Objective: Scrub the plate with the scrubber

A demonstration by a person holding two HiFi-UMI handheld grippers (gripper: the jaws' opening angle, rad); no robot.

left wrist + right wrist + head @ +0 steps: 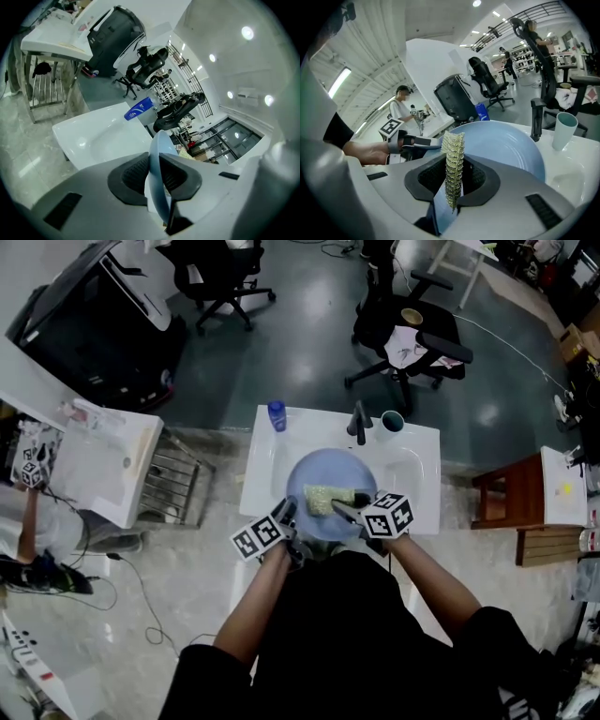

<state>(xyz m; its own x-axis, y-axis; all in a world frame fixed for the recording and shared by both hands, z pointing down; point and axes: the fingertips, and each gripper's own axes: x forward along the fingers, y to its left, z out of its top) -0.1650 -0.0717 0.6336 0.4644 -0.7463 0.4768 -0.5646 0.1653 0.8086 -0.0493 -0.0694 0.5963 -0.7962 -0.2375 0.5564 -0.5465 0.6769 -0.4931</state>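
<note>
A light blue plate [319, 486] is held over the white sink [417, 460], and its rim stands edge-on between the jaws in the left gripper view [157, 159]. My left gripper [287, 516] is shut on the plate's near-left rim. A yellow-green mesh scrubber [328, 498] lies against the plate's face. My right gripper [353, 507] is shut on the scrubber [453, 164], which stands upright between its pads. Behind it in the right gripper view are the plate [506, 145] and the left gripper [416, 140].
At the sink's back stand a blue bottle [277, 414], a dark faucet [359, 421] and a teal cup [392, 421]. A white table with a metal rack [108, 460] is at the left, a wooden stool [511, 493] at the right, and office chairs [408, 334] beyond.
</note>
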